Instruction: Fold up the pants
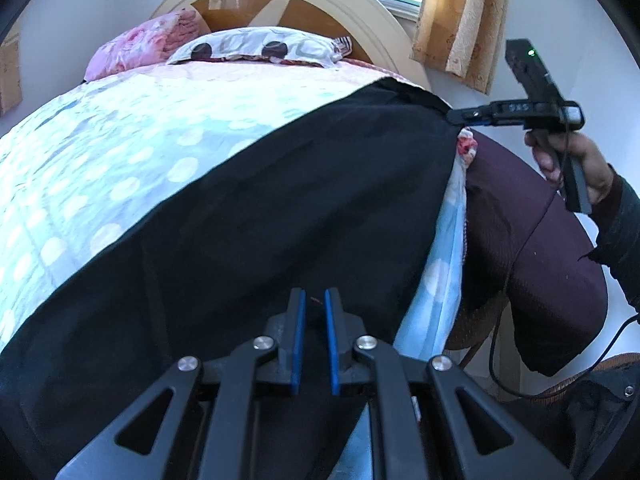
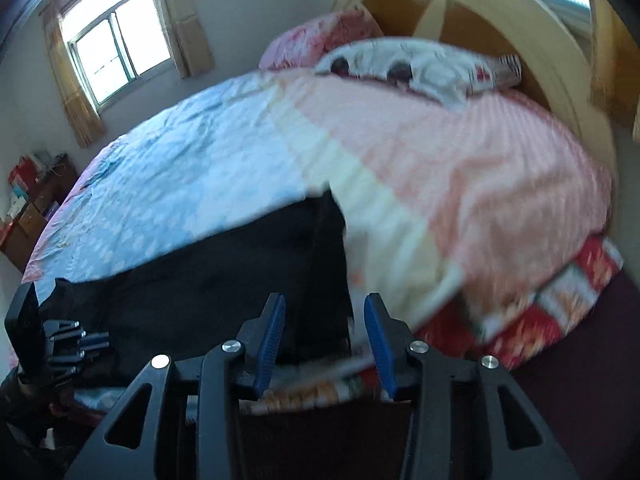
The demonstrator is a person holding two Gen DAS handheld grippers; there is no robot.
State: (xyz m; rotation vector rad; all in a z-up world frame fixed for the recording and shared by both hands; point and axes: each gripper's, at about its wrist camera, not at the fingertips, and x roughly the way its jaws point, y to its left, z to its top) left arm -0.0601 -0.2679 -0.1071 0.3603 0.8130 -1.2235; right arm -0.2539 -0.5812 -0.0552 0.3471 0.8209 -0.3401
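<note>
Black pants (image 1: 280, 208) lie spread along the near edge of the bed; they also show in the right wrist view (image 2: 224, 276). My left gripper (image 1: 315, 300) sits low over the pants, its blue pads a narrow gap apart with black cloth between them. My right gripper (image 2: 325, 308) is open and empty, just off the pants' right end. In the left wrist view the right gripper (image 1: 456, 116) is at the pants' far corner, held by a hand. The left gripper (image 2: 96, 340) shows at the pants' left end in the right wrist view.
The bed has a light blue dotted sheet (image 1: 100, 152) and a pink striped part (image 2: 460, 172). Pillows (image 1: 260, 50) and a curved headboard (image 1: 320, 4) are at the far end. A dark maroon-clad leg (image 1: 540, 240) stands beside the bed. Curtained windows (image 2: 116, 44) are behind.
</note>
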